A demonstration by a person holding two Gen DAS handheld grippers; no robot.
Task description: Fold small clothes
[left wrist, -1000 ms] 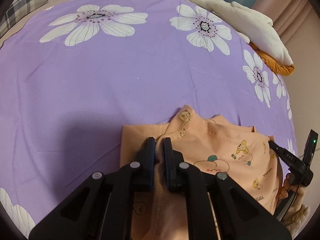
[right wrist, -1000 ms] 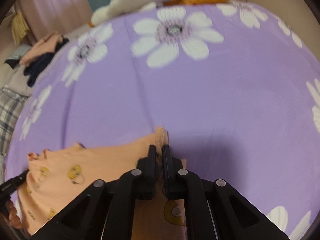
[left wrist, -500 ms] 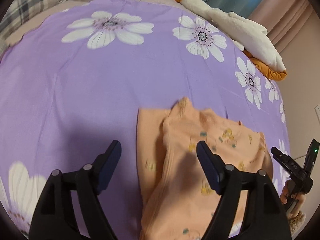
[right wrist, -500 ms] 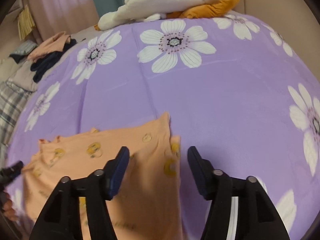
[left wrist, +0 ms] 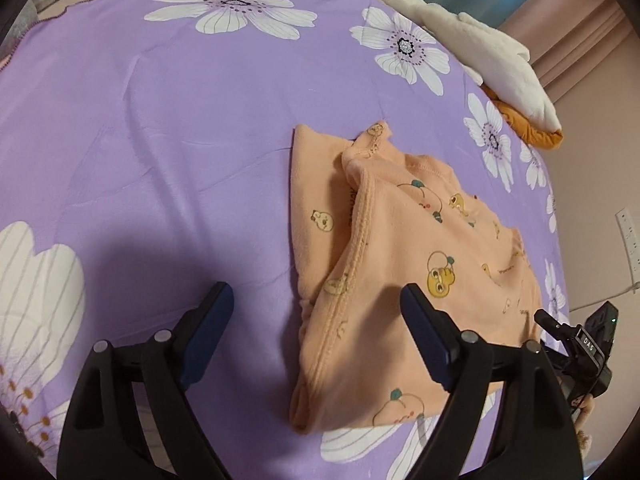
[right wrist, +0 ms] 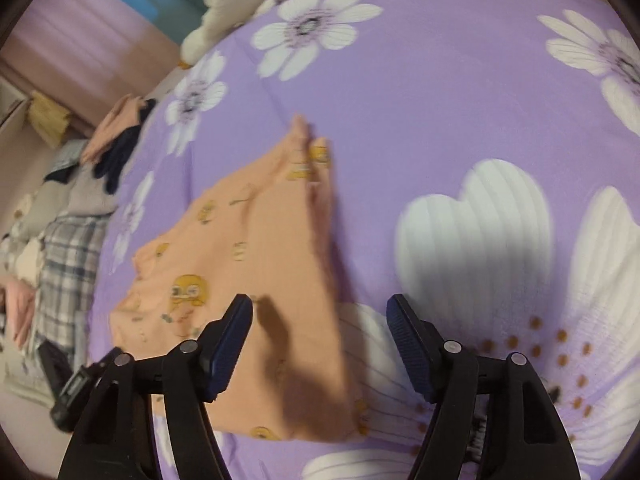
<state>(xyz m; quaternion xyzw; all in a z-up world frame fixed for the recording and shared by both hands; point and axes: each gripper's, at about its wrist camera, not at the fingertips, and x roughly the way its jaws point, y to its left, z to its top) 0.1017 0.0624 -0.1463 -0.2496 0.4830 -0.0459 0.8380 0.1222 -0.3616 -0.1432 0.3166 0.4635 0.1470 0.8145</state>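
Letting go looks like the step in hand: both tools hang over the folded peach garment (left wrist: 404, 264) with their jaws spreading and nothing between them. The left tool (left wrist: 316, 312) stands wide above the garment's left edge, one finger over bare purple bedspread (left wrist: 180, 128), the other over the cloth without pressing it. The right tool (right wrist: 320, 326) is also parted and opening, just above the garment's near right corner, and holds nothing.

The garment lies flat on the bedspread, well short of the white and orange plush (left wrist: 492, 48) at the bed's far edge. It sits as a rough rectangle with one layer lapped over another; a ribbed hem runs down its left side, and the under layer shows beyond that hem. At the garment's far end a small neck or cuff piece pokes up.

As I judge it, one fold is laid. The next move calls for either another fold across the garment's length, each tool pinching a corner at one end, or squaring the uneven left edge first.
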